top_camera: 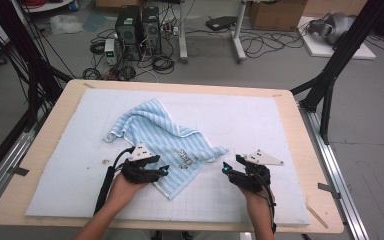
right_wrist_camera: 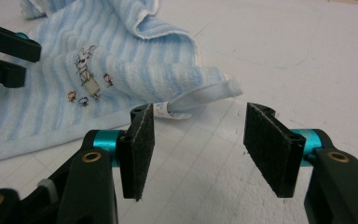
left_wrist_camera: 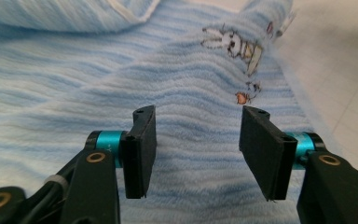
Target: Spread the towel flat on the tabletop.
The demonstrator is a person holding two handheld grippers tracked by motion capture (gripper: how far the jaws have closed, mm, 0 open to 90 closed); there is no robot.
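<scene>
Here, crumpled blue striped towel (top_camera: 162,142) lying mid-mat, slightly toward the near edge of the white mat (top_camera: 280,115), left gripper (top_camera: 164,171) parted above its near-left hem, right gripper (top_camera: 226,169) parted just off its right corner (right_wrist_camera: 214,93), apparently poised to pinch both and spread it.

A light blue towel (top_camera: 166,141) with paler stripes lies crumpled on the white mat, left of centre. Its far part is folded over in a loose heap; the near part spreads flat toward the person. A small embroidered rabbit (left_wrist_camera: 230,43) sits near its right edge, by one upturned corner.
</scene>
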